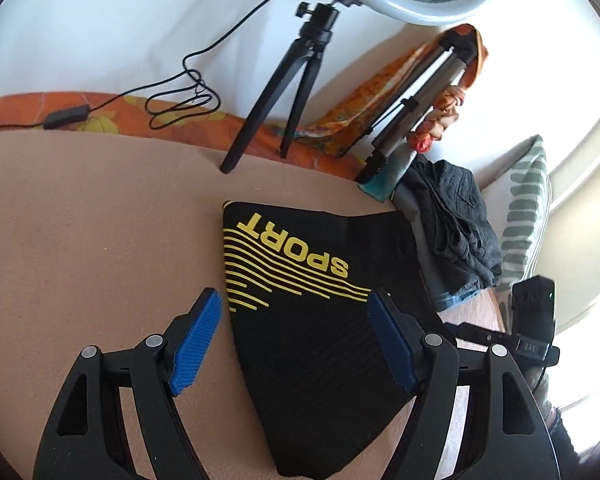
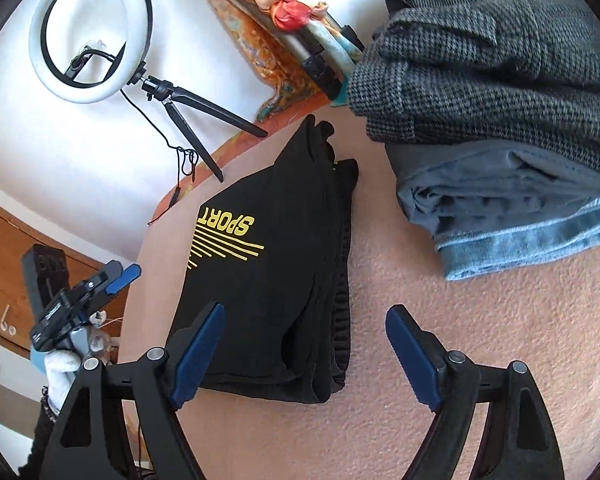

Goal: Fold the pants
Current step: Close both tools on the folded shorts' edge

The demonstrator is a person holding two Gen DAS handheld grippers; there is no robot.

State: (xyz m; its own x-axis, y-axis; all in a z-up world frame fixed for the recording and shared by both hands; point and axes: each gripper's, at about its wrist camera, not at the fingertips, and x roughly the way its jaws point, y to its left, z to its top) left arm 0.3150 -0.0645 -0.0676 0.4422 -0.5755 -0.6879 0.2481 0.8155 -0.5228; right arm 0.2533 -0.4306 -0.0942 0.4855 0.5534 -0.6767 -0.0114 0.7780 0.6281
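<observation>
The black pants (image 1: pixel 320 320) with a yellow SPORT print lie folded in a compact bundle on the tan surface; they also show in the right wrist view (image 2: pixel 276 280). My left gripper (image 1: pixel 296 300) is open, hovering over the near part of the bundle, empty. My right gripper (image 2: pixel 304 316) is open and empty, above the bundle's near right edge, its left finger (image 2: pixel 198 344) over the cloth. The left gripper (image 2: pixel 112 280) also shows at the far left of the right wrist view, held by a gloved hand.
A stack of folded clothes (image 2: pixel 500 120), grey houndstooth on top of denim, lies to the right of the pants (image 1: pixel 456 224). A ring light on a small tripod (image 1: pixel 296 80) with its cable, a second tripod (image 1: pixel 416 108), orange cloth and a striped pillow (image 1: pixel 528 208) stand behind.
</observation>
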